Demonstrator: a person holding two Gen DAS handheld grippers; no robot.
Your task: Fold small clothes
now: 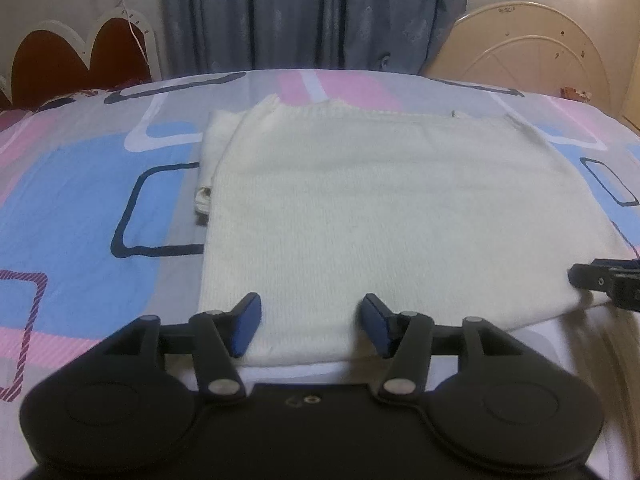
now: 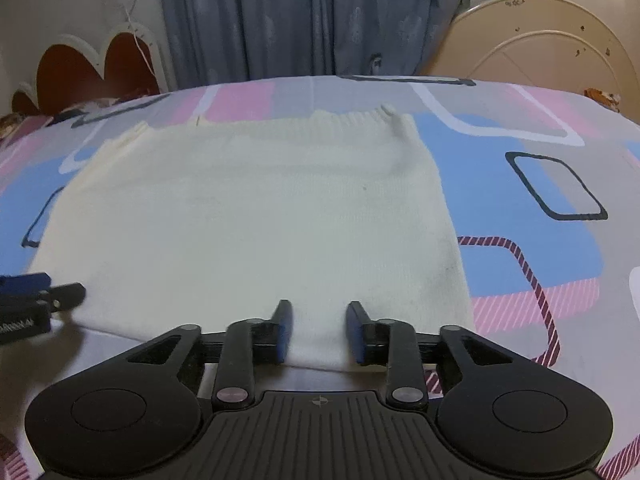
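A bed [image 1: 80,184] with a pink, blue and grey patterned sheet carries a cream knitted sweater [image 1: 360,208] lying flat across its middle, a folded sleeve showing along one side. Grey curtains [image 1: 304,12] hang behind. The left gripper [image 1: 311,326] sits at the sweater's near hem, jaws spread wide with the knit edge between them, not clamped. The right gripper [image 2: 319,330] is likewise parted over the same hem, gripping nothing
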